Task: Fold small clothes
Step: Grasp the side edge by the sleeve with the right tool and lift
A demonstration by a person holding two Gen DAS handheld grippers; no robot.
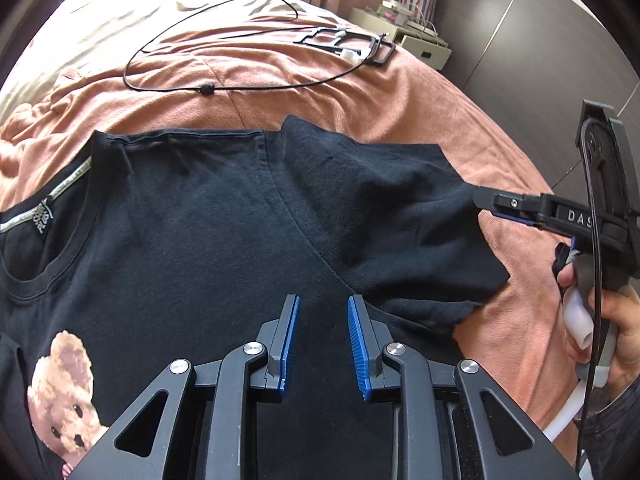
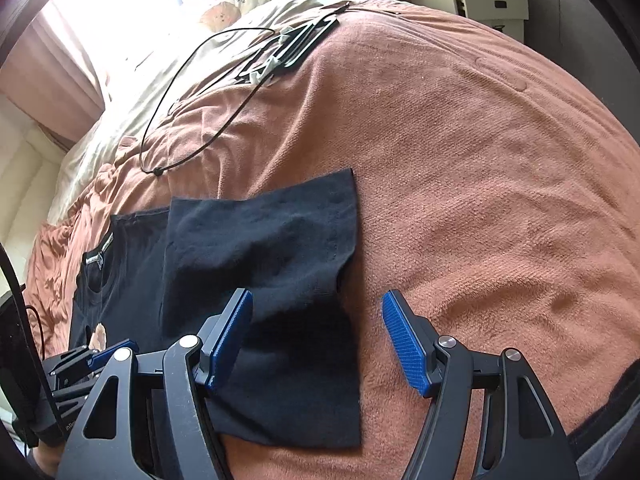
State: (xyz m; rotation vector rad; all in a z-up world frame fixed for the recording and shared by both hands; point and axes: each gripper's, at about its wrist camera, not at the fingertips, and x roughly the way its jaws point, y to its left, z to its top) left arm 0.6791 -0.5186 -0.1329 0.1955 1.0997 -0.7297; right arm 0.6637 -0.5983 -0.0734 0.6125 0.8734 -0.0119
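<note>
A small black T-shirt (image 1: 208, 216) with a teddy bear print (image 1: 64, 392) lies flat on the salmon blanket. Its right sleeve (image 1: 408, 216) is spread out to the right; it also shows in the right wrist view (image 2: 272, 248). My left gripper (image 1: 323, 344) is open, low over the shirt's chest, holding nothing. My right gripper (image 2: 318, 340) is open wide over the sleeve's edge, one finger above the cloth, one above the blanket. From the left wrist view the right gripper (image 1: 486, 202) sits at the sleeve's outer end.
A black cable loop (image 1: 208, 88) and black frame pieces (image 1: 348, 46) lie farther back on the salmon blanket (image 2: 480, 184). A cream nightstand (image 1: 424, 46) stands beyond the bed. Pillows lie near the window.
</note>
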